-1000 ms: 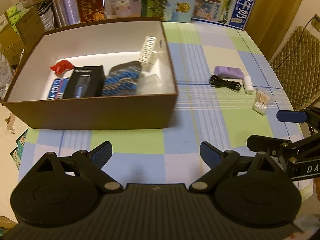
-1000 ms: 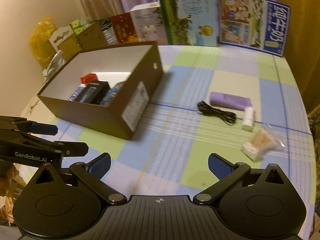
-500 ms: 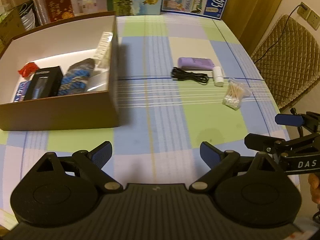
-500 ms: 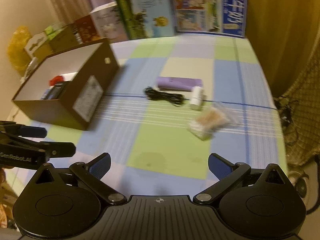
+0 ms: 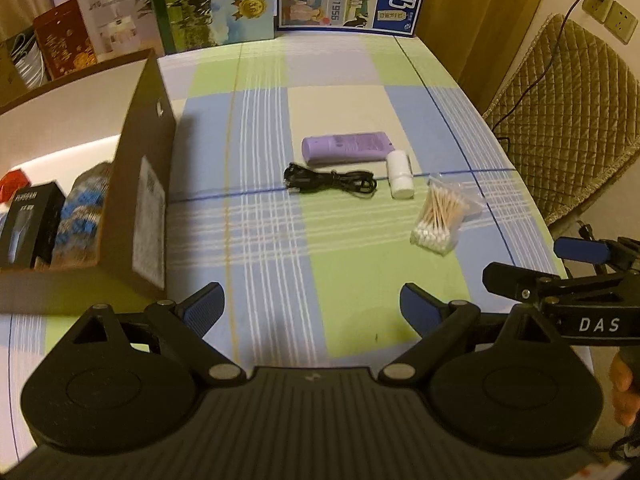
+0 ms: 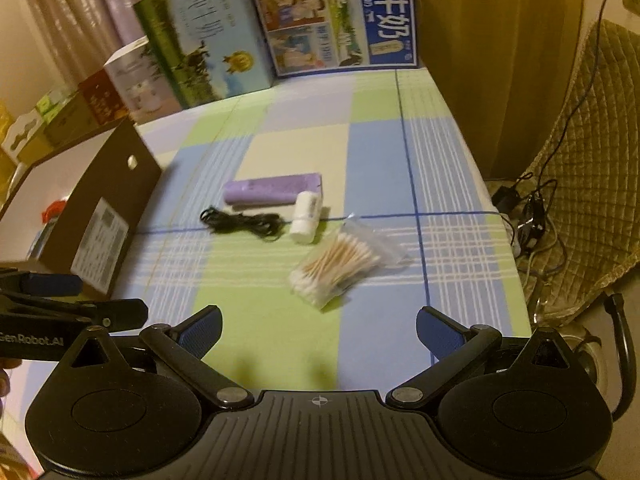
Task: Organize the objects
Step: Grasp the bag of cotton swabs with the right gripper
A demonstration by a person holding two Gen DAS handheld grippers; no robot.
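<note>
Left wrist view: left hand-held gripper (image 5: 311,307) spread wide, nothing between the fingers, hovering over the near edge of the table (image 5: 352,300). Brown box (image 5: 140,184) sits toward the table's left edge; this view looks into it: black carton (image 5: 30,222), blue-patterned knit item (image 5: 82,216), something red (image 5: 14,184) at the far left. Loose items lie toward the right edge, apart from the box: purple case (image 5: 346,147), black cable (image 5: 330,181) just in front of it, white tube (image 5: 400,174) at the case's right end, bag of cotton swabs (image 5: 442,220) nearest the edge. Right hand-held gripper (image 5: 536,262) pokes in at right, fingers parted, empty. Right wrist view: right hand-held gripper (image 6: 319,330) also wide and empty, cotton swabs (image 6: 340,266) straight ahead, closest to it. Box interior mostly hidden here; only the labelled outer side (image 6: 102,236) shows clearly. Adds the floor beyond the table's right edge: cables (image 6: 528,216) beside a quilted chair (image 6: 592,184). Milk cartons (image 6: 336,20) line the far edge.
</note>
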